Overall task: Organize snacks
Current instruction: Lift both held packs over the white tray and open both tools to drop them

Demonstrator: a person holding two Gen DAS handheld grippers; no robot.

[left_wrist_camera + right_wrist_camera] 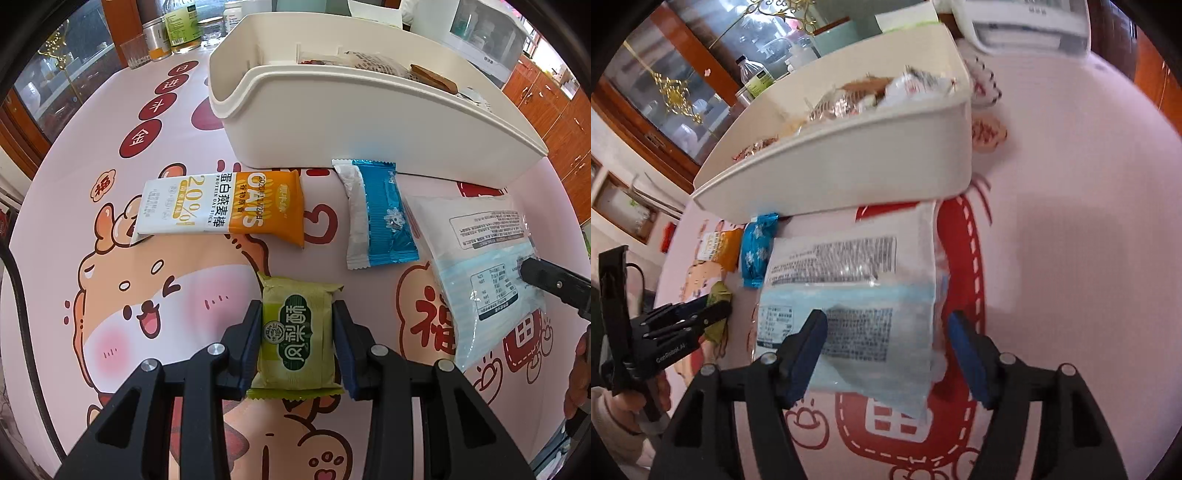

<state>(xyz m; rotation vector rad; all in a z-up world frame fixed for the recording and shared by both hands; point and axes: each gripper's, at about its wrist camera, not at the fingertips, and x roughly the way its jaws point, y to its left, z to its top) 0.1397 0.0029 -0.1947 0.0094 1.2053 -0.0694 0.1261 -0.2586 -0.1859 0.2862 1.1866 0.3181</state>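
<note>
Pink cartoon-printed tablecloth under scattered snacks, glass-fronted wooden cabinets behind. Left gripper clamped on a green square pastry packet, pads pressing both its sides. Just ahead of those fingers, an orange-and-white oat bar wrapper lying flat; ahead and to their right, a blue-and-white foil sachet against the wall of a cream plastic storage bin already holding wrapped snacks. Right gripper parted wide, straddling a large pale-blue-and-white plastic packet flat on the cloth; left finger over the packet, right finger off its edge, nothing gripped.
</note>
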